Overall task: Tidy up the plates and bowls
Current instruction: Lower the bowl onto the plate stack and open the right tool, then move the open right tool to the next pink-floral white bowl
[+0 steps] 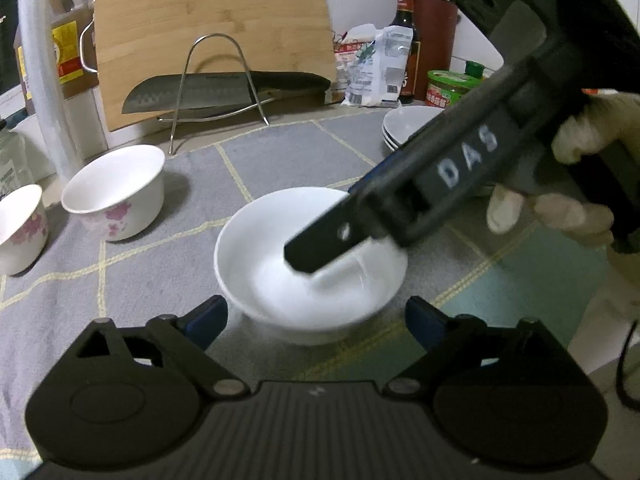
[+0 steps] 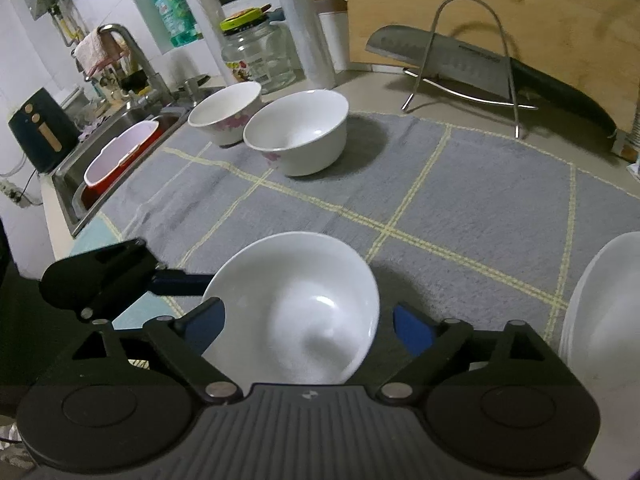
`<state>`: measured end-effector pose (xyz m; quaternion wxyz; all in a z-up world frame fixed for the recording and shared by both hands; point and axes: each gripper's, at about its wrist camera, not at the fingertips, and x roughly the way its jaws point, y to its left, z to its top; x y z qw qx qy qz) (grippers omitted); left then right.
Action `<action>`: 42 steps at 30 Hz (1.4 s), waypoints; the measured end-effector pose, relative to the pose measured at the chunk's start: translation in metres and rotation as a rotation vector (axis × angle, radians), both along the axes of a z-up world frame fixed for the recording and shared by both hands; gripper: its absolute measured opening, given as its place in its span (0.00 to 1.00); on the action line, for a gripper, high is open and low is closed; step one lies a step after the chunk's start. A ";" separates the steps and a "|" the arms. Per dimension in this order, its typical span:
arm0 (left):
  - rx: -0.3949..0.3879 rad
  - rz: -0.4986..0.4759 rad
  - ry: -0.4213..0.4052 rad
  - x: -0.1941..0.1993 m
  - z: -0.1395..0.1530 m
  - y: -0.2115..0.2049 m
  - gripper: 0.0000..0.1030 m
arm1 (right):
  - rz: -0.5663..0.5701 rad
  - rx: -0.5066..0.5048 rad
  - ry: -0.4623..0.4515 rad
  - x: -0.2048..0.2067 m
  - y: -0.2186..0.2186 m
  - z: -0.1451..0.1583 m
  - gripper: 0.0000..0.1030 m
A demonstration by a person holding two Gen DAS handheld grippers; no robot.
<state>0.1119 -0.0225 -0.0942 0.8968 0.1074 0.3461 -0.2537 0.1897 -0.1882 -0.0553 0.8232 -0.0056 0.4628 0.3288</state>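
Note:
A plain white bowl [image 1: 276, 284] sits on the grey checked mat [image 1: 160, 272], just ahead of my left gripper [image 1: 316, 318]. That gripper is open, its blue fingertips on either side of the bowl's near wall. My right gripper [image 2: 308, 324] is open too, with the same bowl [image 2: 296, 308] between its fingers. In the left wrist view one of its black fingers [image 1: 320, 248] hangs inside the bowl, and the other is mostly hidden. Two flowered white bowls [image 2: 296, 132] [image 2: 224, 112] stand at the far left of the mat. White plates [image 1: 404, 128] are stacked at the right.
A knife [image 1: 208, 92] rests on a wire rack in front of a leaning wooden cutting board [image 1: 212, 12]. Bottles, a jar and bags line the back wall. A sink [image 2: 76, 184] holding a pink tub lies past the mat's left end. A gloved hand [image 1: 576, 184] holds the right gripper.

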 end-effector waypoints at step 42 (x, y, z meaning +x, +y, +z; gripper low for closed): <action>0.018 0.339 -0.124 0.086 -0.008 0.081 0.93 | 0.065 -0.039 -0.152 0.088 0.070 0.014 1.00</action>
